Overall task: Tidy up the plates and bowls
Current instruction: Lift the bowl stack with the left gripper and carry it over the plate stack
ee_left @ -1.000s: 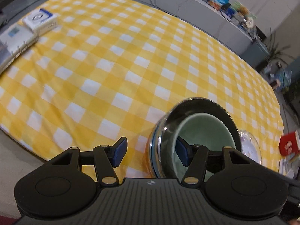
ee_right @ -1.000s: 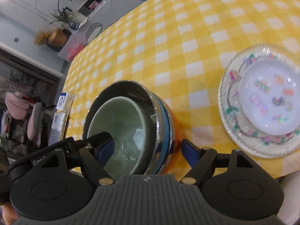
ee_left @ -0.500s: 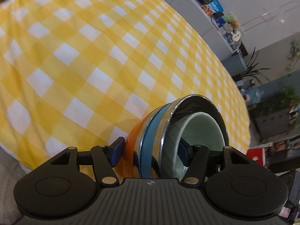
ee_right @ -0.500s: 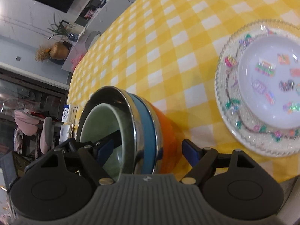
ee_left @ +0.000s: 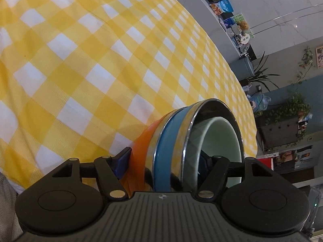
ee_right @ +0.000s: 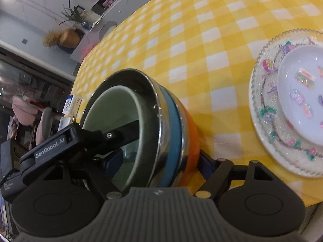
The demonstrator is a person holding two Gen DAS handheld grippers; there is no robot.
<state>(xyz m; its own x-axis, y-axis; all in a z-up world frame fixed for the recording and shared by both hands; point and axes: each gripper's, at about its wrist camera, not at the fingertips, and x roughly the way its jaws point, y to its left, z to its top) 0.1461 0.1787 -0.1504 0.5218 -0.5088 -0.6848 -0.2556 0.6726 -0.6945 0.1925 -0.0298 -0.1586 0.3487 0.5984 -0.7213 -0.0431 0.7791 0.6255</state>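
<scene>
Nested bowl stack (ee_left: pixel 181 141) of 4: orange bowl (ee_left: pixel 141 145) outermost, blue bowl (ee_left: pixel 167 147), steel bowl (ee_left: pixel 203 109), pale green bowl (ee_left: pixel 220 133) innermost. Stack sits tipped on its side at the near edge of the worktop (ee_left: pixel 90 60), mouth toward the left tongs side. Left tongs (ee_left: pixel 163 161) closed across the stack wall, 1 finger on the orange outside, 1 inside the green bowl. Right tongs (ee_right: pixel 159 161) clamp the same stack from the opposite side, 1 finger inside, 1 on the orange outside. Likely heavy for a rim pinch; steel is slick, green looks ceramic and chippable, nested bowls may slide out when tilted. Best hold: through all 4 walls, as now. Plate stack (ee_right: pixel 286 104), white plate on a glass plate, lies just right of the bowls. Yellow checked cloth, soft and wrinkled. Room: counter (ee_left: pixel 212 4), potted plants (ee_left: pixel 296 104).
</scene>
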